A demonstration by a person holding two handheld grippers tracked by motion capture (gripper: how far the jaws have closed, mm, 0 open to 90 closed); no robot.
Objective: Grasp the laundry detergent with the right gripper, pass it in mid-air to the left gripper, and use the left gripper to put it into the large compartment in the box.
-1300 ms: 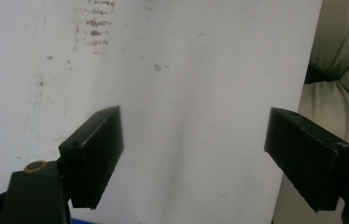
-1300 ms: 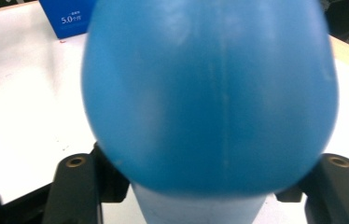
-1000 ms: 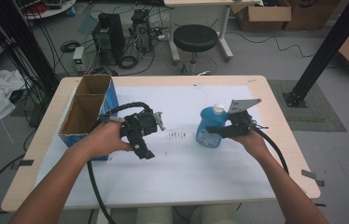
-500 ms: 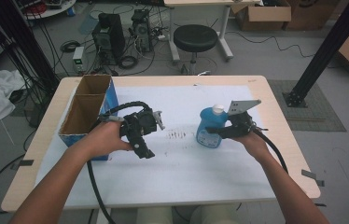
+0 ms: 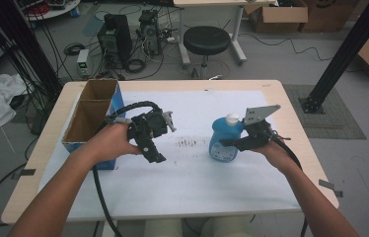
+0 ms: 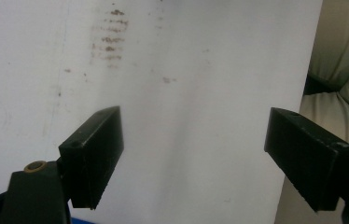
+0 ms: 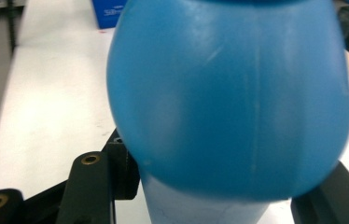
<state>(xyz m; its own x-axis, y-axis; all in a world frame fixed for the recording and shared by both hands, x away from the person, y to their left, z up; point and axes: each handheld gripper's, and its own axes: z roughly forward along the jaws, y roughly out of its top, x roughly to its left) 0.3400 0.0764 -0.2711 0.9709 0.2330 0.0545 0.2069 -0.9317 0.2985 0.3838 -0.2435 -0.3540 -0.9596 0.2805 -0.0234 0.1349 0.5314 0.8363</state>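
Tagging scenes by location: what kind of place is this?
Most likely a lab or workshop, not a home. On the bare floor behind the table sit computer towers in a tangle of cables, next to a round stool, with cardboard boxes along the back and a black metal frame post at the right.

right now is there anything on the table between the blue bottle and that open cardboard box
Only the left gripper, held with jaws open over the white sheet, sits on that line. The right gripper is shut on the blue bottle; the cardboard box lies past it.
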